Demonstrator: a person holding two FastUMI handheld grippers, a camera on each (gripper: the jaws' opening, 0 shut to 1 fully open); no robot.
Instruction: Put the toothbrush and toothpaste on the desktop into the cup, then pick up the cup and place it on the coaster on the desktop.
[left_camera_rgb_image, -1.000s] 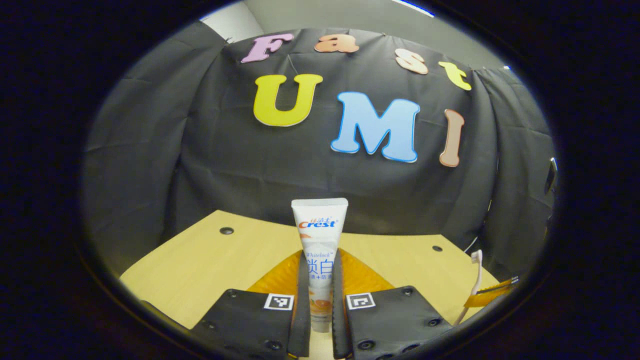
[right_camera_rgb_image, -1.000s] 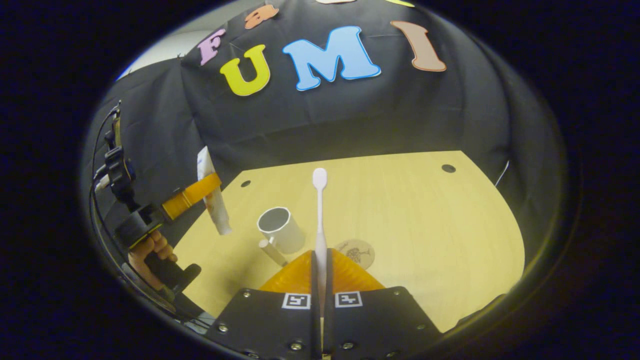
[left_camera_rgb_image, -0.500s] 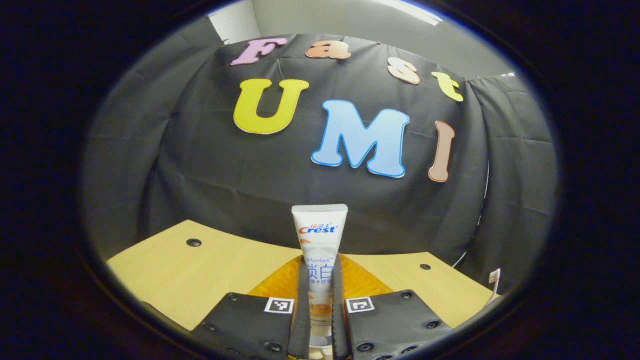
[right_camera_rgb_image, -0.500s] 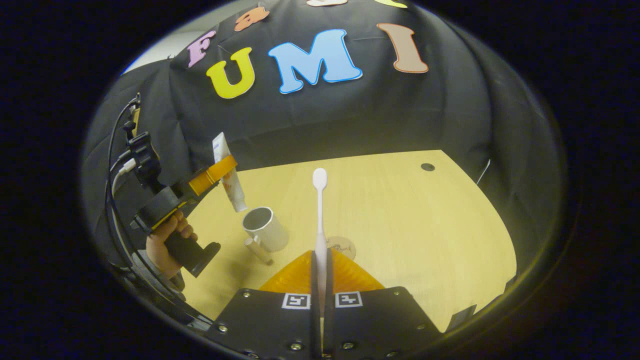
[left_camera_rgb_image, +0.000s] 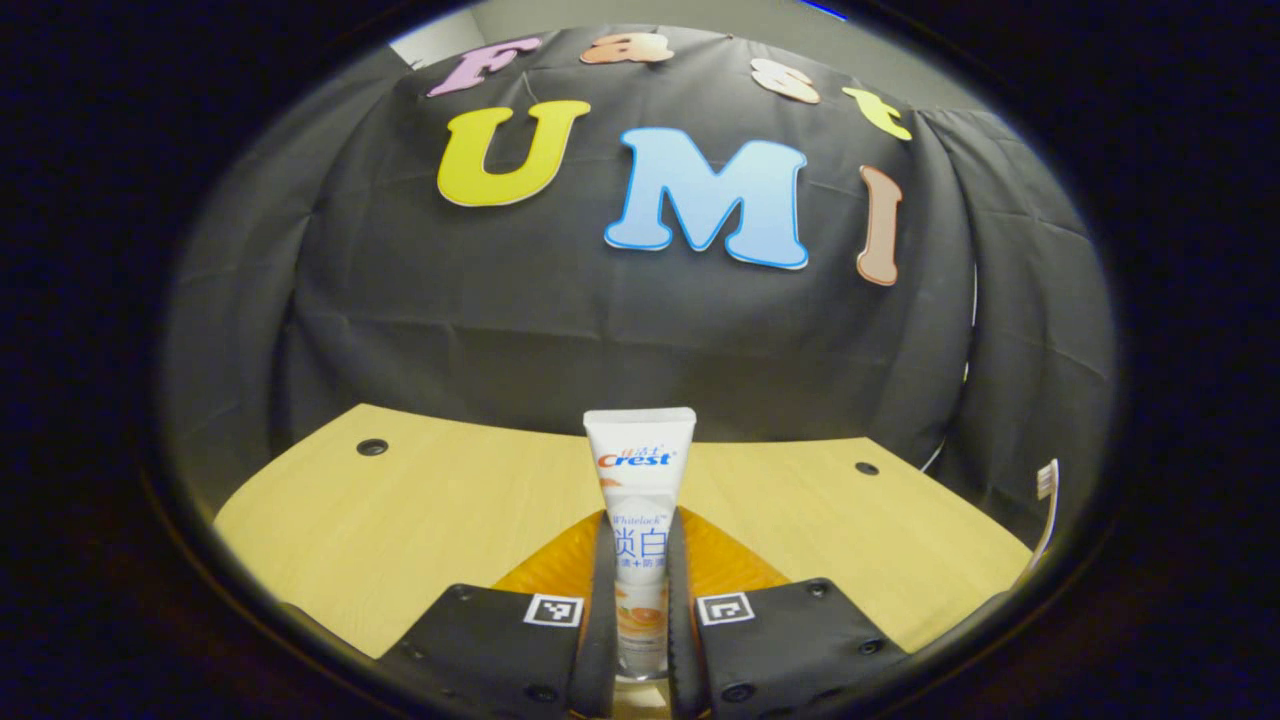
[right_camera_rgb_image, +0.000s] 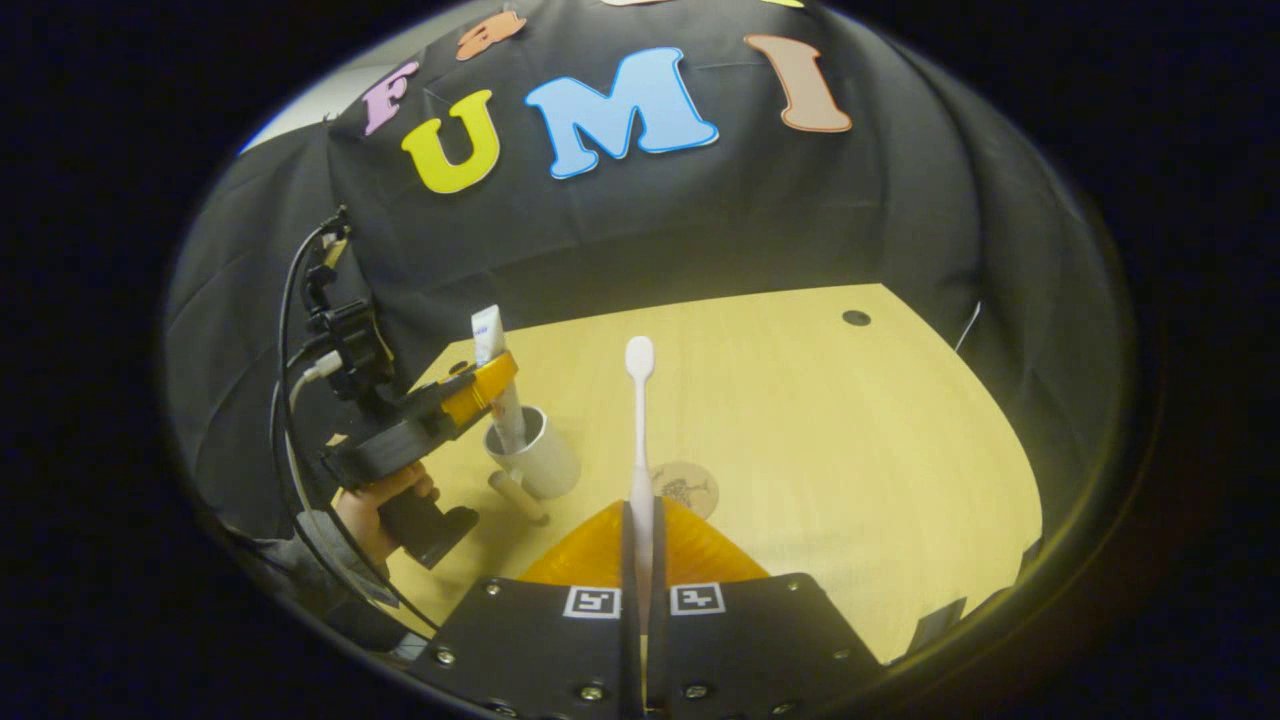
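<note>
Jaws of the left gripper (right_camera_rgb_image: 490, 385) clamp the toothpaste (left_camera_rgb_image: 640, 500), its lower end inside the cup (right_camera_rgb_image: 545, 462) on the desktop (right_camera_rgb_image: 850, 450). The right gripper (right_camera_rgb_image: 640, 560) pinches the toothbrush (right_camera_rgb_image: 639, 420) upright, above the coaster (right_camera_rgb_image: 685, 488) beside the cup.

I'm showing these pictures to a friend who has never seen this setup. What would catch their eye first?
Probably the toothpaste tube, standing upright and pinched between the left gripper's fingers at the bottom of the left gripper view. In the right gripper view, that tube's lower end dips into the white cup on the wooden desktop. The right gripper grips a white toothbrush pointing forward, with the round coaster just beside it.
</note>
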